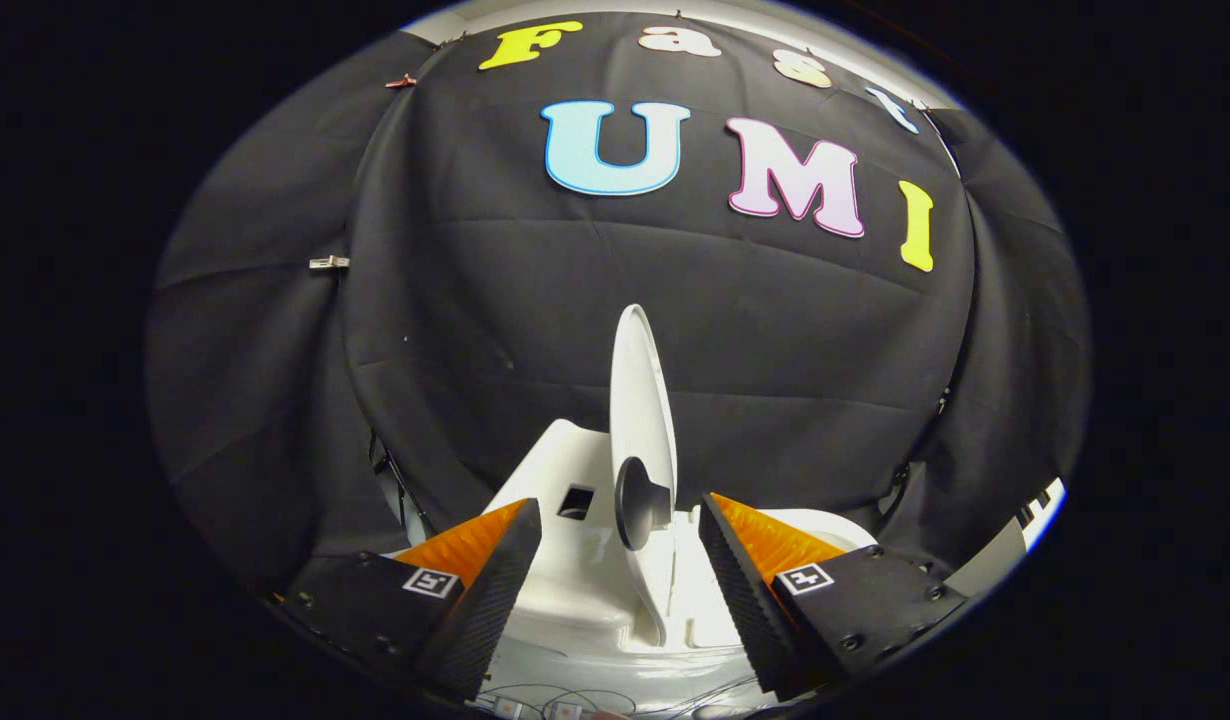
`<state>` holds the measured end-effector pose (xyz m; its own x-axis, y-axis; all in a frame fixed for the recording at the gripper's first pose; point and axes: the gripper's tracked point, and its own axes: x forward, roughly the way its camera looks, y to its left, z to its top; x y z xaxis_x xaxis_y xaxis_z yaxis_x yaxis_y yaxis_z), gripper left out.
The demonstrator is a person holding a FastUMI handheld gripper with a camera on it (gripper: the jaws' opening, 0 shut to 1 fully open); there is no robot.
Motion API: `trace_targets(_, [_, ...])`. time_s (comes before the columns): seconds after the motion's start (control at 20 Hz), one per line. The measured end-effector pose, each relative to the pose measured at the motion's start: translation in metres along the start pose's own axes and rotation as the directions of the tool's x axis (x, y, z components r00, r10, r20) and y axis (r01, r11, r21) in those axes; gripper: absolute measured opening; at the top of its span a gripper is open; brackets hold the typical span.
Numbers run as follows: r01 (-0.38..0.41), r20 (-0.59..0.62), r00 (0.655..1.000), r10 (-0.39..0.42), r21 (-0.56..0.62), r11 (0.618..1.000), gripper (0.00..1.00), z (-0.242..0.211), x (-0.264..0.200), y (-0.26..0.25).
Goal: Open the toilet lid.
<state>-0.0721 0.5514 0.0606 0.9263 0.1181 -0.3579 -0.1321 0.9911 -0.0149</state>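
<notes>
- The black cloth wall (595, 300) of the booth hangs in broad folds behind everything, with a small metal clip (328, 262) pinned on its left fold.
- A white toilet (565, 600) sits low in front of the cloth, its body running from beyond the fingers down between them.
- The toilet lid (640, 400) stands raised, nearly upright and seen almost edge-on, its thin white edge rising above the toilet body against the cloth; it lies between the two fingers and a little beyond their tips.
- A dark round knob (637, 503) juts from the lid low on its face, just ahead of the gap between the fingers.
- A small dark square opening (575, 502) shows in the toilet body to the left of the lid's base.
- The gripper (620, 515) is spread wide, one finger either side of the lid's lower part; neither finger touches the lid or the knob, and nothing is held between them.
- Thin wires (575, 695) trail across the pale surface under the toilet, close below the fingers.
</notes>
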Motion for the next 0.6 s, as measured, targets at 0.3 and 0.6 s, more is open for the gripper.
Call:
trace_targets(0.3, [-0.081,0.044,0.996,0.079,0.064,0.995,0.99,0.027,-0.025,-0.007])
trace_targets(0.6, [-0.170,0.138,0.979,0.153,0.128,0.977,1.00,0.077,-0.058,-0.031])
